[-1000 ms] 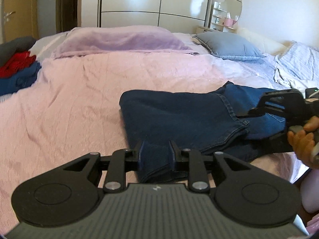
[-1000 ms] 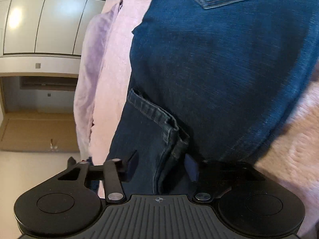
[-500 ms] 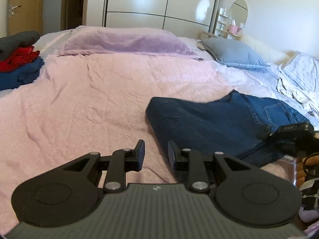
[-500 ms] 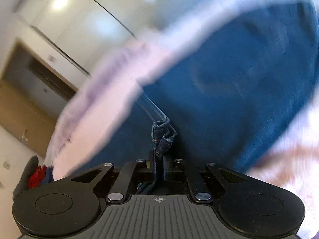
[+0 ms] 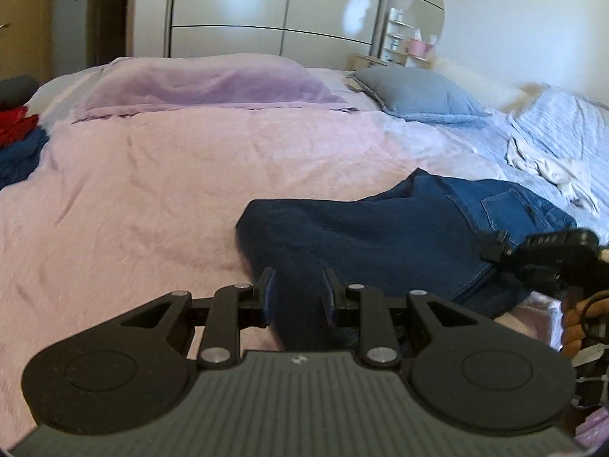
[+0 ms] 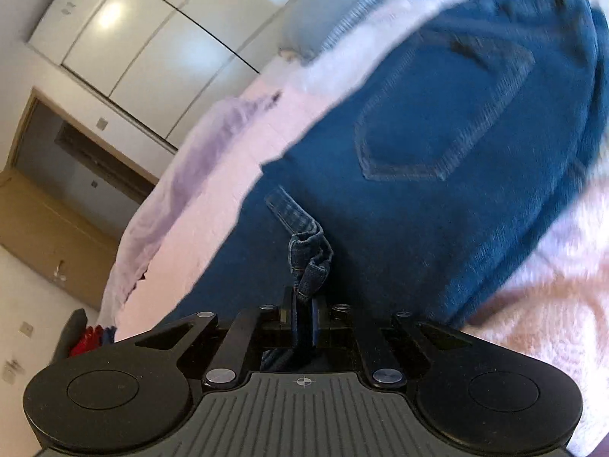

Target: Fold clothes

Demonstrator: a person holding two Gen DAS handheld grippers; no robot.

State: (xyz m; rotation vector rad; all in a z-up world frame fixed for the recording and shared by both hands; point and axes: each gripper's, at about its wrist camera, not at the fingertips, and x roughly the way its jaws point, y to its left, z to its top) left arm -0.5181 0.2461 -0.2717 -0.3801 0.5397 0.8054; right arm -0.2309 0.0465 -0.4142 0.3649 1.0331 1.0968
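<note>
the jeans [image 5: 380, 236], thick, floppy denim lying folded on the near right of the pink bedspread [image 5: 171, 190], suit hem grips: my right gripper [image 6: 302, 318] is clamped on a hem, my left gripper [image 5: 297, 289] stands apart around the near edge.

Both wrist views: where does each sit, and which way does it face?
Left wrist: on the left gripper, facing across the bed to the wardrobe; right gripper and fingers show.
Right wrist: on the right gripper, rolled, close over the jeans, pinching denim.
Shared: jeans, bed, wardrobe.
</note>
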